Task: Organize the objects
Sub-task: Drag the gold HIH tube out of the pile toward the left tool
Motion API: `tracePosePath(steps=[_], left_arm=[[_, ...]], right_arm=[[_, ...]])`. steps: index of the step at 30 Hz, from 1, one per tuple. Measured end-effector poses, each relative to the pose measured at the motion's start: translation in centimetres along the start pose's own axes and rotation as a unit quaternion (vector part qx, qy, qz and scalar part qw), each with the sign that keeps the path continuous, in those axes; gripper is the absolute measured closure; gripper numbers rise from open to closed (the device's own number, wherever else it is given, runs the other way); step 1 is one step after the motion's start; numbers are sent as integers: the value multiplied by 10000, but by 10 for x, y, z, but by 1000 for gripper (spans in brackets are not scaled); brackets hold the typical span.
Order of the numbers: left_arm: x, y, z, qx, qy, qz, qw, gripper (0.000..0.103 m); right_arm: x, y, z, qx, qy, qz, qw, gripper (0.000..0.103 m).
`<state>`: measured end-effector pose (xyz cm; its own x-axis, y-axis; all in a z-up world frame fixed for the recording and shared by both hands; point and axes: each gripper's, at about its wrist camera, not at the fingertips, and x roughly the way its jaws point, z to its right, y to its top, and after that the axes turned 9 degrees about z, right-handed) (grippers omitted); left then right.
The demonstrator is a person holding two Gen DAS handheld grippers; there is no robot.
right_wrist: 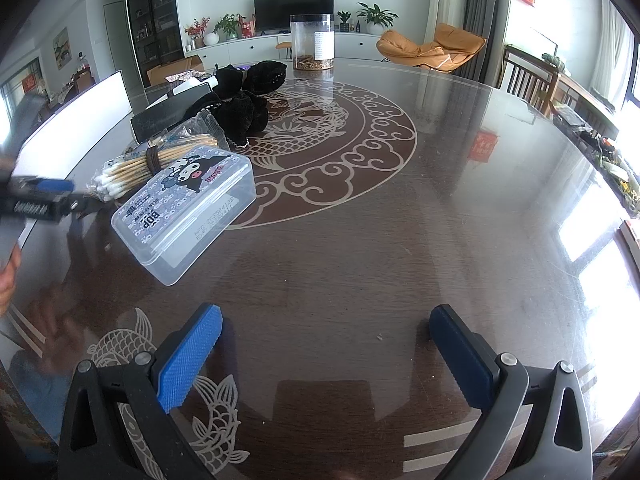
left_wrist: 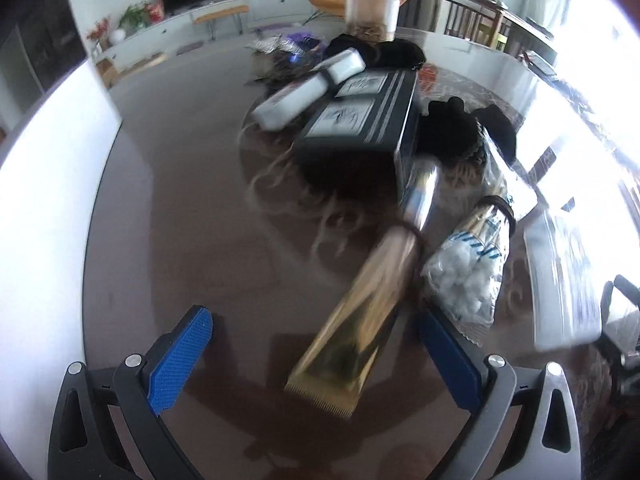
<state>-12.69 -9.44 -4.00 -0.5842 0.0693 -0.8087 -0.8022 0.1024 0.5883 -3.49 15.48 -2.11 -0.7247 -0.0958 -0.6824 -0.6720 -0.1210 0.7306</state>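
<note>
My left gripper (left_wrist: 320,344) is open, its blue pads either side of a gold tube (left_wrist: 360,320) that lies on the dark table; the pads do not touch it. A bag of cotton swabs (left_wrist: 468,268) lies just right of the tube, and it also shows in the right wrist view (right_wrist: 132,168). A black box (left_wrist: 360,124), white packs (left_wrist: 296,96) and black cloth (left_wrist: 460,128) lie beyond. My right gripper (right_wrist: 324,348) is open and empty over bare table. A clear plastic box with a cartoon label (right_wrist: 184,212) lies to its front left.
A clear jar (right_wrist: 312,42) stands at the far side of the round glass-topped table (right_wrist: 440,200). The left gripper's tool (right_wrist: 36,200) shows at the right wrist view's left edge. Chairs (right_wrist: 528,80) stand at the table's right.
</note>
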Motion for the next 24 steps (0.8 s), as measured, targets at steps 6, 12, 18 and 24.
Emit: tracePosePath(steps=[6, 12, 18, 24], left_arm=[[0, 13, 29, 323, -225, 226, 9990, 34], [-38, -28, 37, -326, 84, 274, 9991, 76], [-76, -85, 42, -1062, 671, 617, 9902, 75], [-64, -89, 36, -1103, 810, 482, 9894, 0]], right_arm=[[0, 0, 0, -3, -2, 2, 10000, 0], [-1, -1, 0, -6, -1, 4, 10000, 0], [-1, -1, 0, -7, 0, 5, 10000, 0], [-1, -1, 1, -7, 0, 4, 10000, 0]])
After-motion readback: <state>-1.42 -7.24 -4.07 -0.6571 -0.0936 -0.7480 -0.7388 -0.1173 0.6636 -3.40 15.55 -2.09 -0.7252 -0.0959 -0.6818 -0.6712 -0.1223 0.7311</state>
